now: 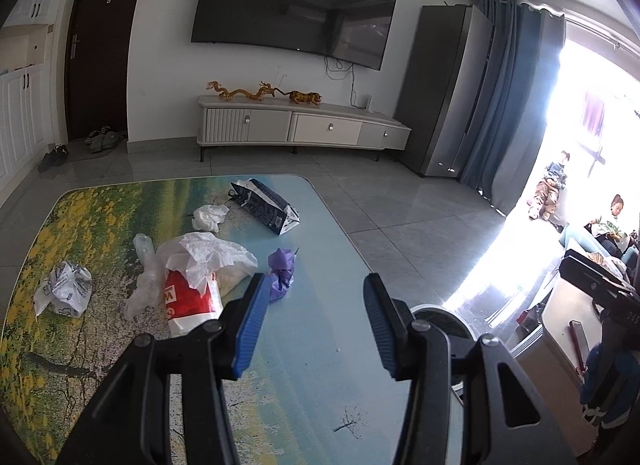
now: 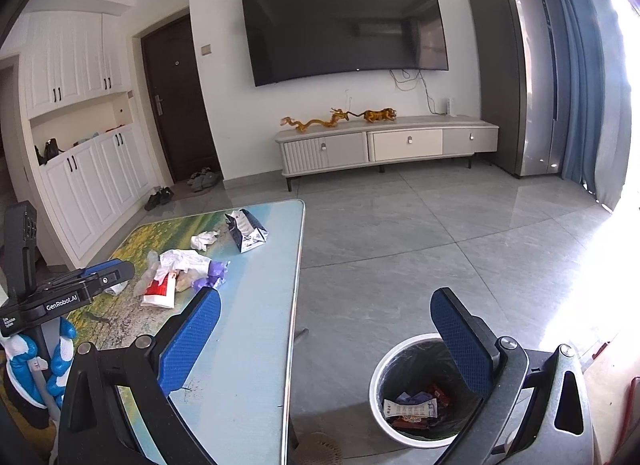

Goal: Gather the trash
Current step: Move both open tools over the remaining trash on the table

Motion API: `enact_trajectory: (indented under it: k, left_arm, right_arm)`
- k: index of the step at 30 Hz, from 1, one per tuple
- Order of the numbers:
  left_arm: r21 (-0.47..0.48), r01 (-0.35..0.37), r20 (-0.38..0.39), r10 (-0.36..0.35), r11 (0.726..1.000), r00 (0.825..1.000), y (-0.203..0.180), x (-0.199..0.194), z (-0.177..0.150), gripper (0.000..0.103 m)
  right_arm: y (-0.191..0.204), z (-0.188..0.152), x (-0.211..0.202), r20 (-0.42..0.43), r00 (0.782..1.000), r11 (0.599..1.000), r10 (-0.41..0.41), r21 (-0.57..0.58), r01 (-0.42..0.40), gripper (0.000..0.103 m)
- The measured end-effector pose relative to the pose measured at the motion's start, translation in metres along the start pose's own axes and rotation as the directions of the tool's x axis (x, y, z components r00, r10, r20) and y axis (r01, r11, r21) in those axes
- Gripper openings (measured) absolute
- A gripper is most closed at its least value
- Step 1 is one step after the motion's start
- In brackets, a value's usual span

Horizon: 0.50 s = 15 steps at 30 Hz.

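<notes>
A: What lies on the surface [image 1: 328,345]?
B: A red-and-white cup [image 1: 192,301] on its side under white wrap. Beyond it, a crumpled tissue [image 1: 209,217] and dark carton [image 1: 266,205]; beside it, a purple wad [image 1: 282,271], clear plastic [image 1: 142,285] and a printed wrapper [image 1: 64,289].

You can read "GenRobot.AI" in white on the black body of the left gripper [image 2: 80,289], far left of your right jaws. The red cup [image 1: 191,299], just left of your left jaws, shows a partial "M"; other print is illegible.

Blown-out window glare right, fisheye-warped edges
</notes>
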<state>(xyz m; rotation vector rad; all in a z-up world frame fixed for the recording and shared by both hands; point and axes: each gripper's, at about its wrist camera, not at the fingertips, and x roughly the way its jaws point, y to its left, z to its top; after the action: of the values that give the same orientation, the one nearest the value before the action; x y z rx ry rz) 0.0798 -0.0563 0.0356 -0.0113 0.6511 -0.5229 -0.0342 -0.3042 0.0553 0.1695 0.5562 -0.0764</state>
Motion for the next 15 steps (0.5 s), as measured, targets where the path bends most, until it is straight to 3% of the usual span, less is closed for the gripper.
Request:
enact_trajectory:
  k: [15]
  left_arm:
    - [-0.043,-0.082,0.02,0.082,0.996,0.996,0.047,-0.02,-0.008,0.047]
  right_arm:
    - [0.013,0.003,0.012,-0.014,0.998,0.998,0.061,-0.008,-0.061,0.103]
